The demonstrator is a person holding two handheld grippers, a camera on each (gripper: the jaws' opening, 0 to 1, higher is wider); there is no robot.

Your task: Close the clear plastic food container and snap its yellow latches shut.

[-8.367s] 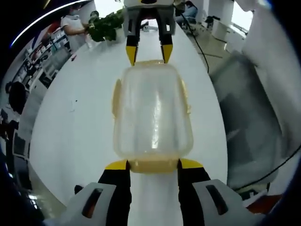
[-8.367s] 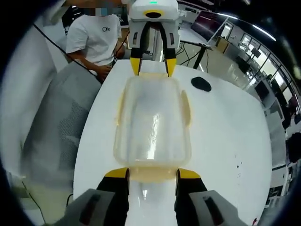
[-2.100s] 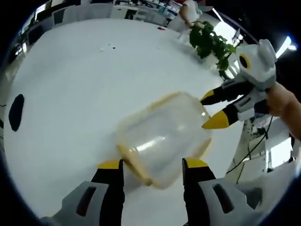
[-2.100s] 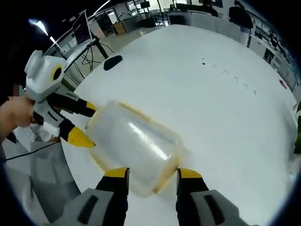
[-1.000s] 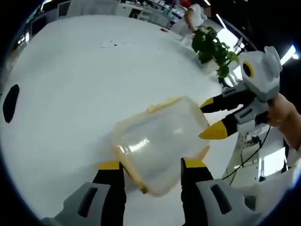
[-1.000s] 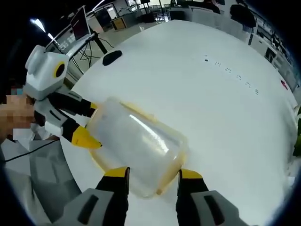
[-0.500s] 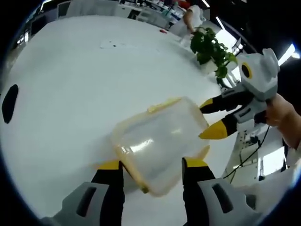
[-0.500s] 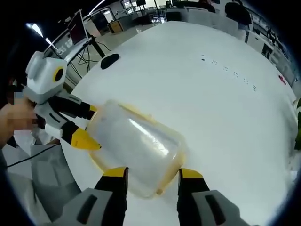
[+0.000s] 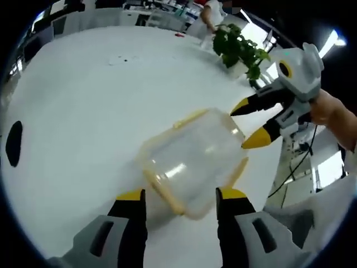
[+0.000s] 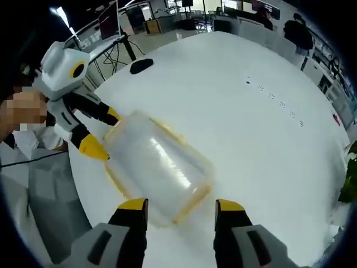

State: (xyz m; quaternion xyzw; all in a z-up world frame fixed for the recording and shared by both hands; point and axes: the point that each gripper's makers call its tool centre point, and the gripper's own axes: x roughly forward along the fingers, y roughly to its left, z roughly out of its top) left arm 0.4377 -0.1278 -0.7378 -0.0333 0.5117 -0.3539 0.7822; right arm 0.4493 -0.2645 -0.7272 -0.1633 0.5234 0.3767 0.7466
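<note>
White table (image 9: 72, 95), closed container (image 9: 192, 159), grippers apart

Each claw has black jaws tipped in yellow on a pale grey housing, the right claw (image 9: 252, 121) and left claw (image 10: 101, 134) alike.

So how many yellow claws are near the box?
2: the left gripper at one end of the clear container and the right gripper at the other, both open.
</note>
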